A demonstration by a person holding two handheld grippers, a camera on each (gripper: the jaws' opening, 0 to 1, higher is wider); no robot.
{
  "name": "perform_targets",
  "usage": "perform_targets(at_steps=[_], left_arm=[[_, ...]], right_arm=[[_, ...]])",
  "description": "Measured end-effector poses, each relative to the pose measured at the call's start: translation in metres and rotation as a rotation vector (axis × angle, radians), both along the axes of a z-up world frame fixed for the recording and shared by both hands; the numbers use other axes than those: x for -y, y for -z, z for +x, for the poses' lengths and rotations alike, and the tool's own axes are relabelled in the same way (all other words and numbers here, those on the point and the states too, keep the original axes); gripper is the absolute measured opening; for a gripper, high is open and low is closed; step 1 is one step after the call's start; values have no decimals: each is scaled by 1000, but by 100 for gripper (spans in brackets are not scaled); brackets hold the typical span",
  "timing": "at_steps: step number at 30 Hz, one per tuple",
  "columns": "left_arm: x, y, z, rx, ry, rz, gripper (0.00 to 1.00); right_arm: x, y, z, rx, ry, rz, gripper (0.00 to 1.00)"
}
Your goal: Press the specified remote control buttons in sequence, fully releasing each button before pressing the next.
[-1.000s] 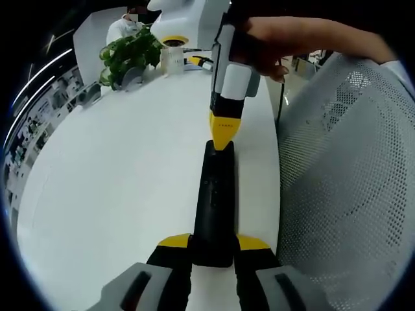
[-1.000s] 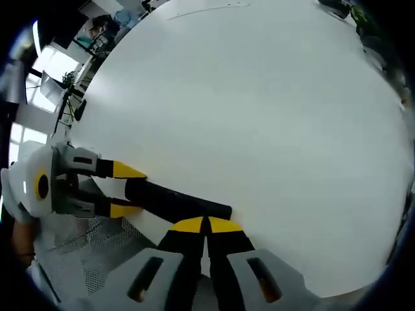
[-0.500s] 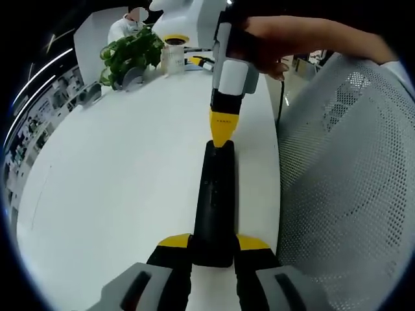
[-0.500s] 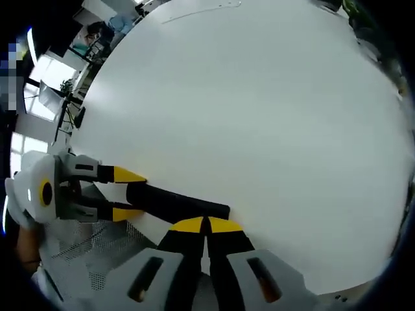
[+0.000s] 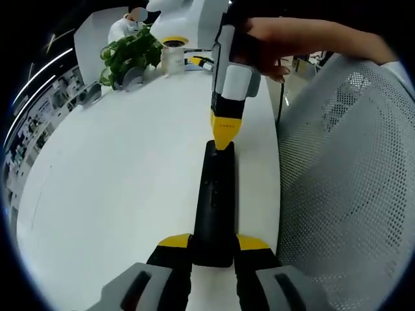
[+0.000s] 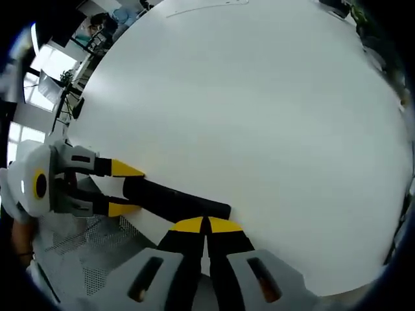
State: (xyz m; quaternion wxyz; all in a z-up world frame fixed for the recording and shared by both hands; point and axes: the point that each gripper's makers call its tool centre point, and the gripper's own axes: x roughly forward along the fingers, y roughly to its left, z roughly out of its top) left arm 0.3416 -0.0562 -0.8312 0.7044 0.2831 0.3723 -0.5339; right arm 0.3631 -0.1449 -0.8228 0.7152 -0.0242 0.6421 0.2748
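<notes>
Left gripper view, contents. Remote control [image 5: 214, 204]: black, long and narrow, lying flat on the white table [image 5: 117, 194], running from the lower centre of the frame up toward the middle. Left gripper [image 5: 213, 247]: rises from the bottom edge, yellow-tipped jaws set one on each side of the near end of the remote, pinching it. Right gripper [image 5: 224, 137]: enters from the top centre, held by a person's hand [image 5: 272, 42]; its yellow tips are pressed together into a single point that meets the far end of the remote. Potted plant [image 5: 128, 55]: green leaves, upper left, at the far edge of the table. Glass [image 5: 171, 59]: clear, just right of the plant. Mesh chair back [image 5: 343, 188]: white, perforated, along the right side of the frame.

Right gripper view, contents. Right gripper [image 6: 206, 225]: rises from the bottom centre, yellow tips closed against each other with nothing between them, resting at the end of the remote control [image 6: 172, 199]. The remote lies across the lower left, near the table [image 6: 259, 103] edge. Left gripper [image 6: 127, 188]: comes in from the left, its two yellow tips clamped on the remote's other end. Mesh chair back [image 6: 84, 249]: lower left, beneath that gripper. The table surface takes up the centre and right of the frame.
</notes>
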Motion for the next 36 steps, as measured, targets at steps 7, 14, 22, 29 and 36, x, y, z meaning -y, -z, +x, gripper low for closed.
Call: perform_targets(at_steps=[7,14,22,29,36], left_arm=[[0,0,0,-2,-1,-2,25],[0,0,0,0,0,-2,25],[0,0,0,5,11,-6,24],[1,0,0,7,16,-7,24],[2,0,-2,7,28,-9,24]], right_arm=[[1,1,1,18,-27,-12,0],[2,1,1,-16,40,24,0],[2,0,1,-45,72,35,0],[-9,-3,-3,-60,59,78,0],[-12,-2,-3,-64,62,100,0]])
